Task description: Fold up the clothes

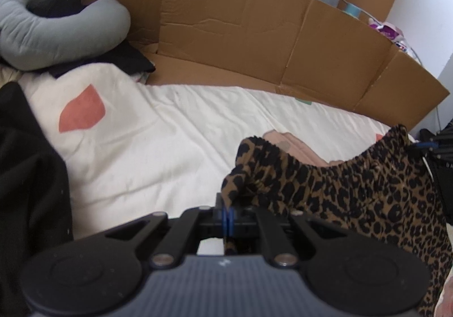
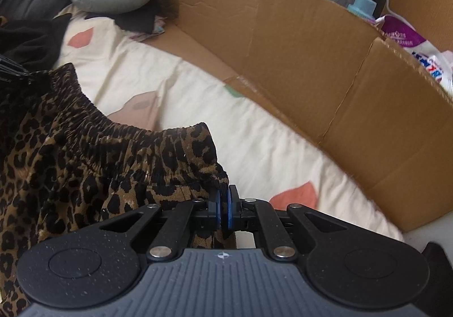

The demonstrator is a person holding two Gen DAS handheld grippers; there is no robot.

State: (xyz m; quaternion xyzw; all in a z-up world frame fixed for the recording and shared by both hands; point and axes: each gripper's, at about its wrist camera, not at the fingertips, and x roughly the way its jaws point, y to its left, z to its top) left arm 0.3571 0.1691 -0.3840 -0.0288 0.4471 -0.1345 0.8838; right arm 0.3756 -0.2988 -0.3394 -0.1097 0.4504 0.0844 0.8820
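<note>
A leopard-print garment with a gathered elastic waistband hangs stretched between both grippers above the bed. My left gripper is shut on the waistband's left corner, the fabric pinched between its blue pads. My right gripper is shut on the opposite corner of the leopard-print garment. At the right edge of the left wrist view the right gripper shows, holding the far corner. The left gripper appears at the left edge of the right wrist view. The garment's lower part is out of sight.
A cream bedsheet with coral patches covers the bed. Flattened cardboard stands along the far side. A grey curved pillow and black clothes lie at the left. A pink folded garment lies beneath the waistband.
</note>
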